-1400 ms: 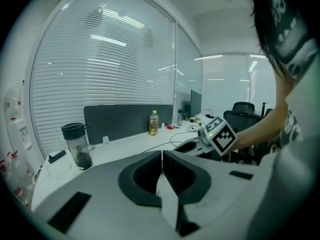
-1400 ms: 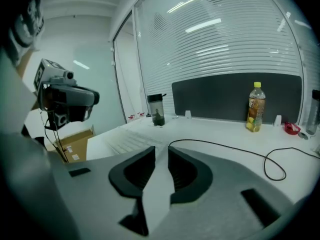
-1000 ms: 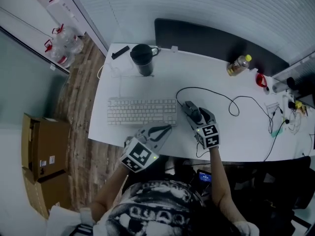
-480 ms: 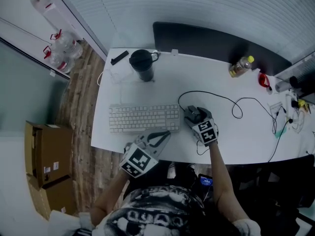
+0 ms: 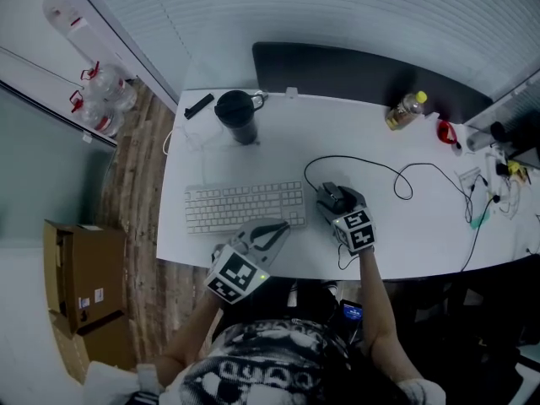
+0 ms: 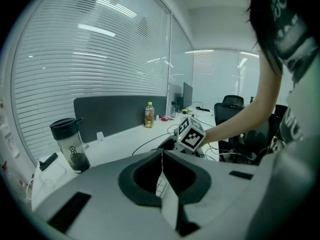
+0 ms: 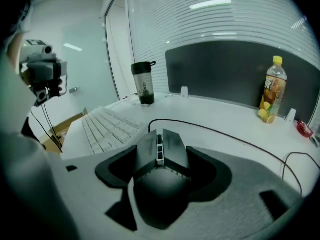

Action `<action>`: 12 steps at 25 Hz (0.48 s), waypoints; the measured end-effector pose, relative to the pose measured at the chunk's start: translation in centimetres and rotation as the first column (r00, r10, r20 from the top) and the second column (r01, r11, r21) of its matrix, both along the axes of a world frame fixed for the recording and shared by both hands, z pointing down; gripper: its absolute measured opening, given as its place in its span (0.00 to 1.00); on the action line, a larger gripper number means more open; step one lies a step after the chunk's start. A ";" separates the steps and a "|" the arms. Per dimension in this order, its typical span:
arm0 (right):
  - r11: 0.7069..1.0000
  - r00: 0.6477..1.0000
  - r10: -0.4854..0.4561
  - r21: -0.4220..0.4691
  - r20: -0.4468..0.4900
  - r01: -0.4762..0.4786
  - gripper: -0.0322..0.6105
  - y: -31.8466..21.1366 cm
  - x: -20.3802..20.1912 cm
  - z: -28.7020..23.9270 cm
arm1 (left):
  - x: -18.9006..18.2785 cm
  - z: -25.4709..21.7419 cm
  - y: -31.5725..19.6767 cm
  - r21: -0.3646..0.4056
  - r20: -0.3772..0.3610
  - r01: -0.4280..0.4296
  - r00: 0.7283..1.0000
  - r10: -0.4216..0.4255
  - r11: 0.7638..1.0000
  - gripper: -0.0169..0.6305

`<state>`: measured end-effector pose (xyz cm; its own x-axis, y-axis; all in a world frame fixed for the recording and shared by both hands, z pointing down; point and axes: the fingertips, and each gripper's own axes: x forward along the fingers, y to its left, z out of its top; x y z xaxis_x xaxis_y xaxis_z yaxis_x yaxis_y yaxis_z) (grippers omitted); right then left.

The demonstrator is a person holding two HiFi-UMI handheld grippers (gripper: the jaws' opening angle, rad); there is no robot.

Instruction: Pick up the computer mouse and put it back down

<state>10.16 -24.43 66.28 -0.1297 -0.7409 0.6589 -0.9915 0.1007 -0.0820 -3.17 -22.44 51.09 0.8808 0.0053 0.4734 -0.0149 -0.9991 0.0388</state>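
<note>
Computer mouse (image 7: 161, 151) rests on the white worktop (image 5: 253, 146), just right of the white keyboard (image 5: 245, 207), its black cable (image 5: 363, 160) looping away behind it. The right tool (image 5: 336, 202) straddles it and has just been closing, pads meeting the mouse's sides (the body fills the gap). The left tool (image 6: 161, 156) hovers at the worktop's near edge, jaws together, empty.
</note>
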 end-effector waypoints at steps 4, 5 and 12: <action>0.997 1.000 0.031 0.072 -0.001 -0.031 0.53 0.8 -0.1 -4.1 | 0.3 0.0 0.1 -0.001 -0.010 -0.008 1.000 0.008 1.000 0.03; 0.995 0.999 0.041 0.093 0.000 -0.040 0.53 1.1 -0.1 -5.1 | 0.5 -0.1 0.2 -0.001 -0.014 -0.014 1.000 0.014 1.000 0.03; 0.969 0.994 0.112 0.220 0.017 -0.113 0.53 3.8 -0.3 -11.7 | 2.1 -1.2 1.2 0.006 -0.056 -0.050 0.997 0.050 0.999 0.03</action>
<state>9.90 -20.59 54.62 -0.0401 -0.8777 0.4775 -0.9972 0.0050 -0.0747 -1.12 -21.21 49.86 0.9046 0.0478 0.4236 0.0369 -0.9987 0.0340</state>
